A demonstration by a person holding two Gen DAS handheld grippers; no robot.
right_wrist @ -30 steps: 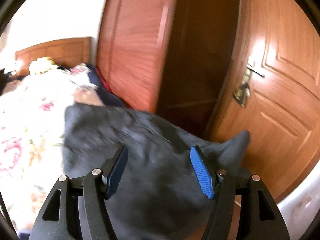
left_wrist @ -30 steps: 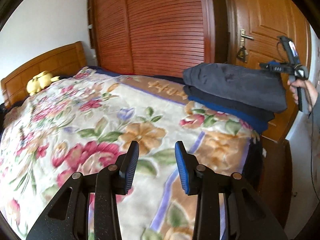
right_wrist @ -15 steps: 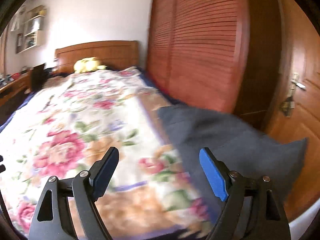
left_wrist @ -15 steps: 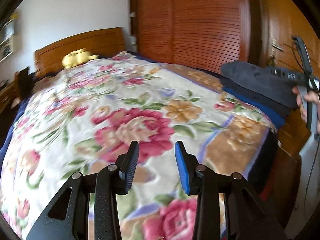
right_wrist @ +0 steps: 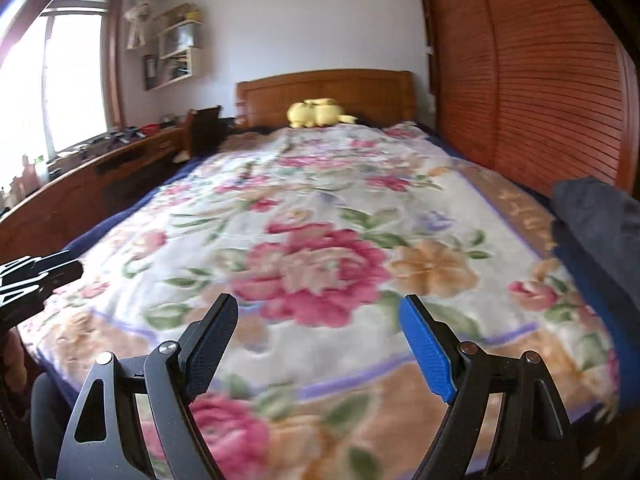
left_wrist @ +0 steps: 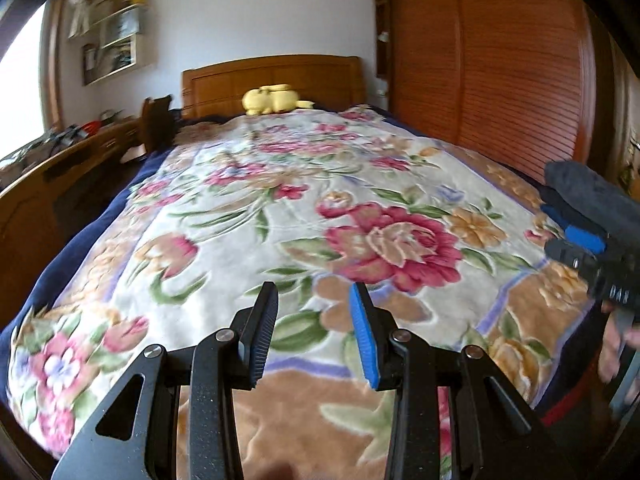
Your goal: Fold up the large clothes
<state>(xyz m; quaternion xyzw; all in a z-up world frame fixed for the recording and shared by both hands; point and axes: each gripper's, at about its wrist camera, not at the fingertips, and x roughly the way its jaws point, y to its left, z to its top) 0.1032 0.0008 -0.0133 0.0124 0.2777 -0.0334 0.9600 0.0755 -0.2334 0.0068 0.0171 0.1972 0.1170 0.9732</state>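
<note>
A stack of folded dark grey and blue clothes (left_wrist: pixel 592 196) lies on the bed's near right corner; it also shows in the right wrist view (right_wrist: pixel 600 220). My left gripper (left_wrist: pixel 314 312) is open and empty above the foot of the bed. My right gripper (right_wrist: pixel 320 328) is open wide and empty, also above the foot of the bed; it shows at the right edge of the left wrist view (left_wrist: pixel 588 252). The left gripper's body shows at the left edge of the right wrist view (right_wrist: pixel 32 276). Both grippers are apart from the stack.
A floral blanket (left_wrist: pixel 280 220) covers the bed (right_wrist: pixel 320 220). A yellow plush toy (left_wrist: pixel 272 98) lies by the wooden headboard (left_wrist: pixel 272 76). A wooden desk with clutter (right_wrist: pixel 100 168) runs along the left. A slatted wardrobe (left_wrist: pixel 500 60) stands at the right.
Both grippers have swung left, away from the folded stack and the door, and now face the headboard. The right gripper has drawn back off the stack and opened wider.
</note>
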